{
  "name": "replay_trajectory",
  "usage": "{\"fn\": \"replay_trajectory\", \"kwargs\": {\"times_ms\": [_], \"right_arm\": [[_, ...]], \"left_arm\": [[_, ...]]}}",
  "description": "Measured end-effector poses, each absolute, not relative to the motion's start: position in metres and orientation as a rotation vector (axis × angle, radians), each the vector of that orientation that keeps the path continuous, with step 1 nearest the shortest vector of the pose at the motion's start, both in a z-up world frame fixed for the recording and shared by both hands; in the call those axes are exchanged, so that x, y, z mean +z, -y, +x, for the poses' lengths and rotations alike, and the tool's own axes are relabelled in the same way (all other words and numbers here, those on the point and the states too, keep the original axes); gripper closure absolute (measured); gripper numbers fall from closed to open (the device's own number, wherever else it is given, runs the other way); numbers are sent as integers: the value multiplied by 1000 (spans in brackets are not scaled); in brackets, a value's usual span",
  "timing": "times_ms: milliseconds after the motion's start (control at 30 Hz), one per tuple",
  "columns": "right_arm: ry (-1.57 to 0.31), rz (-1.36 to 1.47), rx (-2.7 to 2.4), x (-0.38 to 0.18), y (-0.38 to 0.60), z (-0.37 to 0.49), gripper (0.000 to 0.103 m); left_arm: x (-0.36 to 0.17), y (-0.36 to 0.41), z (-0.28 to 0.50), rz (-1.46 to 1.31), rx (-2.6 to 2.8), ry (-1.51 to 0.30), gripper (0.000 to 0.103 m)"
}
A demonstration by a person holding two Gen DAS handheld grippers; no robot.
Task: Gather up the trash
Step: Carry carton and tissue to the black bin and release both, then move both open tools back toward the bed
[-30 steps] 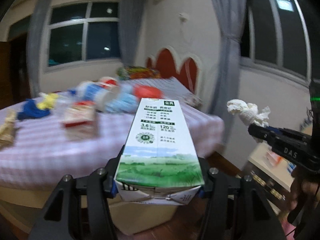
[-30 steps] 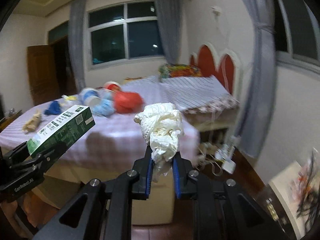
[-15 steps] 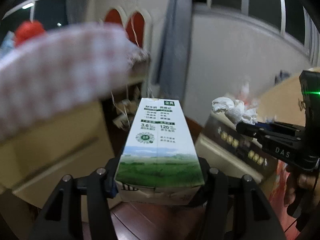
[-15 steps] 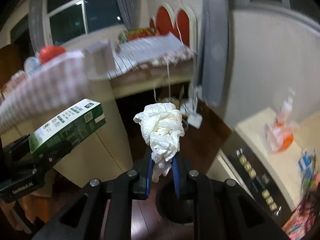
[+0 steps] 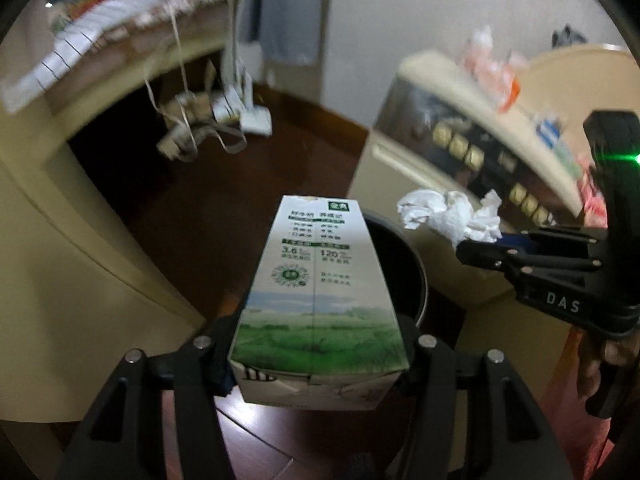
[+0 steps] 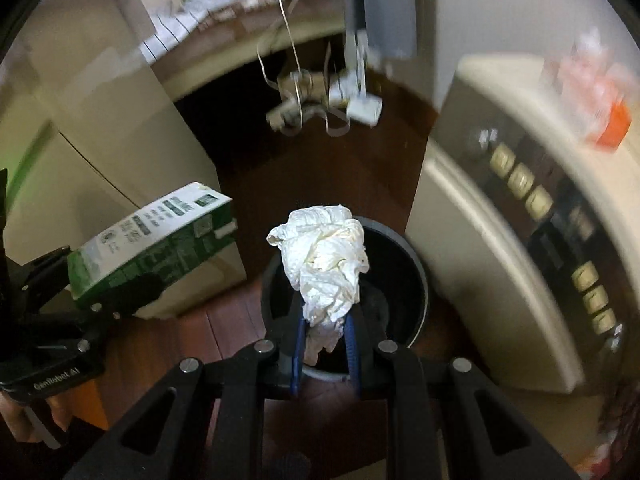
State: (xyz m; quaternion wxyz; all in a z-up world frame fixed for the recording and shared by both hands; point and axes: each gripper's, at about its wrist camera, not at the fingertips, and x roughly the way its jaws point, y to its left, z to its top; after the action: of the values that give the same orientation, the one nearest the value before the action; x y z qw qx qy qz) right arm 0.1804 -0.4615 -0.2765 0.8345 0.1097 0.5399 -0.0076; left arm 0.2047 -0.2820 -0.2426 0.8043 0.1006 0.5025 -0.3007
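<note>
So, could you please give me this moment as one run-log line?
left gripper: shut on green-and-white milk carton | right gripper: shut on crumpled white paper tissue | both above round black trash bin | nothing released

On the milk carton point(image 5: 316, 280) in my left gripper point(image 5: 316, 360) I can read "3.6" and "120" in green; the Chinese print around them is too blurred to make out. At three o'clock, my right gripper point(image 5: 480, 248) carries "DAS" in pale letters. Seen from the right wrist, the left gripper's body at eight o'clock reads "GenRobot.AI".
</note>
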Motion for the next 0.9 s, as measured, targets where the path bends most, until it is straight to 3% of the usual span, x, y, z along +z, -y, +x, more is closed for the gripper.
{"fn": "replay_trajectory", "kwargs": {"times_ms": [267, 500, 533, 567, 600, 633, 900], "right_arm": [[-1290, 226, -7, -346, 467, 187, 84], [-1336, 206, 31, -373, 468, 197, 83], [-1339, 183, 43, -378, 468, 200, 75], [-1347, 151, 37, -384, 469, 202, 66], [-1348, 134, 15, -388, 473, 204, 41], [-1338, 142, -19, -392, 482, 204, 29], [-1343, 238, -87, -387, 507, 193, 24]], "left_arm": [[-301, 311, 214, 306, -669, -1227, 46], [-324, 324, 225, 283, -713, -1297, 45], [-329, 328, 227, 292, -719, -1311, 44], [-332, 330, 229, 318, -699, -1312, 32], [-339, 332, 232, 347, -662, -1330, 23], [-342, 331, 236, 342, -654, -1347, 13], [-322, 291, 238, 347, -531, -1276, 6]]}}
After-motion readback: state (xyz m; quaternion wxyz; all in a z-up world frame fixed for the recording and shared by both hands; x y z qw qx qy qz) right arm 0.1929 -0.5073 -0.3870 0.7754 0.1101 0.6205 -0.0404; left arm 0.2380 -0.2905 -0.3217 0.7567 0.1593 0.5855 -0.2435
